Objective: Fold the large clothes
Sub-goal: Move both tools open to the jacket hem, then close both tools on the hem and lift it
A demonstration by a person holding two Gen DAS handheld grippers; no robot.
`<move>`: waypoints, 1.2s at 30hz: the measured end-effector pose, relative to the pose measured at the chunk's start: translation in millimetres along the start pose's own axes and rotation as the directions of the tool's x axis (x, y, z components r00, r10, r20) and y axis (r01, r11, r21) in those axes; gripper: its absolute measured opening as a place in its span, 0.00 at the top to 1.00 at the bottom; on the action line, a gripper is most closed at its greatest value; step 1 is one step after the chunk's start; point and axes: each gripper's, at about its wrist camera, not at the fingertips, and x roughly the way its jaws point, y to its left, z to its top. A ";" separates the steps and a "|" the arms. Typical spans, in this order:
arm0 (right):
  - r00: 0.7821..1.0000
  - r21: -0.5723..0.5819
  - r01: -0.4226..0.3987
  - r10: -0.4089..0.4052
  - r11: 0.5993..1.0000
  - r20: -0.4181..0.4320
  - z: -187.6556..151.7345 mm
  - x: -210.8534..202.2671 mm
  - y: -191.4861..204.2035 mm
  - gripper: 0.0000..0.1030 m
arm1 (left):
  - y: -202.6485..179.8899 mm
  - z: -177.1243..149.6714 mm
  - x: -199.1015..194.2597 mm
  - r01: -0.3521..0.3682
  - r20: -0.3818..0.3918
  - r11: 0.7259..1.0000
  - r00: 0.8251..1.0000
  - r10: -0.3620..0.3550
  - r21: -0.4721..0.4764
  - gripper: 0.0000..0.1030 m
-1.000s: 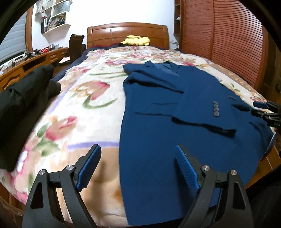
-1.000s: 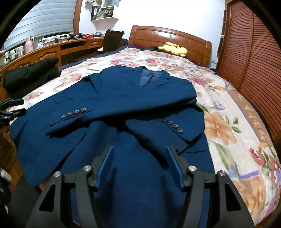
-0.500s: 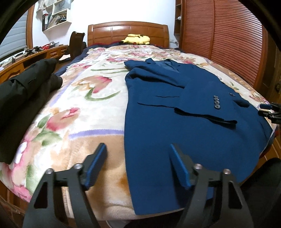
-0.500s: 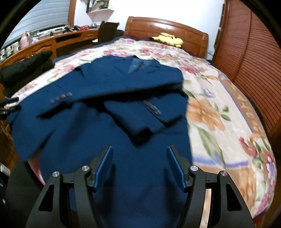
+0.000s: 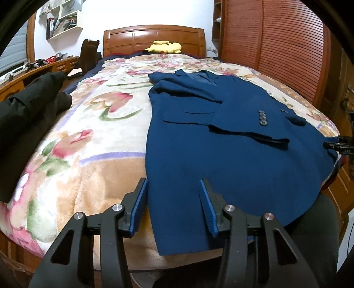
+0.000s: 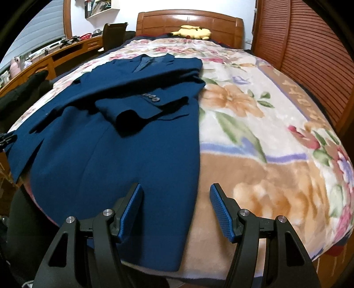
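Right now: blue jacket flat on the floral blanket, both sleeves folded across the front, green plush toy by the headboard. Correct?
One error: the plush toy is yellow, not green, as the right wrist view shows. The rest holds: the blue jacket lies flat on the floral blanket, both sleeves folded across the front.

We cannot read the books on the wall shelf [image 5: 64, 21], too small. The black garment [image 5: 26, 124] runs off the left edge. The jacket's [image 5: 221, 155] hem drops behind the bed's [image 6: 254, 181] near edge, hidden.
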 end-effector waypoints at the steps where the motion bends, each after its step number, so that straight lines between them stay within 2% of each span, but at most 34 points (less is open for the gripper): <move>1: 1.000 0.000 -0.010 0.010 1.000 -0.001 -1.7 -0.9 -3.3 0.37 | -0.5 0.1 -0.4 -0.001 -0.003 1.000 1.000 0.001 0.003 0.59; 3: 1.000 -0.009 -0.024 0.024 1.000 -0.005 -4.0 0.6 -2.9 0.37 | -0.6 0.0 -2.4 -0.003 -0.005 1.000 1.000 0.003 0.005 0.65; 10: 1.000 -0.018 -0.031 0.031 0.999 0.003 -9.9 1.8 1.0 0.37 | 4.1 -6.4 -4.9 0.011 -0.012 1.000 1.000 -0.011 -0.007 0.65; 11: 0.999 -0.017 -0.034 0.034 0.999 0.005 -10.4 1.4 1.0 0.39 | 3.7 -6.2 -5.1 0.013 -0.014 1.000 1.000 -0.013 -0.008 0.68; 12: 0.999 -0.018 -0.042 0.042 0.999 0.006 -11.0 0.4 1.8 0.41 | 2.6 -5.8 -5.8 0.017 -0.017 1.000 1.000 -0.017 -0.007 0.78; 14: 0.998 -0.025 -0.055 0.056 0.998 0.015 -12.1 -1.9 3.3 0.56 | 0.9 -2.6 -9.2 0.022 -0.022 1.000 1.000 -0.022 -0.014 0.90; 15: 0.998 -0.032 -0.053 0.053 0.998 0.020 -11.5 -3.1 4.7 0.62 | 0.1 0.0 -12.8 0.037 -0.019 0.999 0.999 -0.038 -0.023 0.92; 16: 0.998 -0.040 -0.052 0.053 0.998 0.029 -10.2 -5.2 5.7 0.79 | -4.7 5.2 -20.7 0.046 0.004 0.999 0.999 -0.046 -0.014 0.93; 17: 0.997 -0.044 -0.061 0.063 0.997 0.040 -8.4 -7.8 6.1 0.90 | -9.7 10.1 -27.7 0.042 0.028 0.999 0.999 -0.042 0.002 0.94; 22: 0.987 -0.052 -0.073 0.080 0.996 0.140 9.1 -31.6 8.2 0.93 | -29.9 48.3 -72.4 0.044 0.171 0.998 0.984 -0.051 0.045 0.97; 30: 0.953 -0.036 -0.049 0.057 0.998 0.298 37.9 -84.7 1.1 0.94 | -36.6 92.5 -99.2 0.040 0.267 0.997 0.962 -0.056 0.063 0.97; 36: 0.927 -0.067 -0.042 0.064 0.997 0.369 50.5 -115.0 12.6 0.95 | -61.4 130.4 -131.9 0.071 0.349 0.990 0.931 -0.109 0.120 0.97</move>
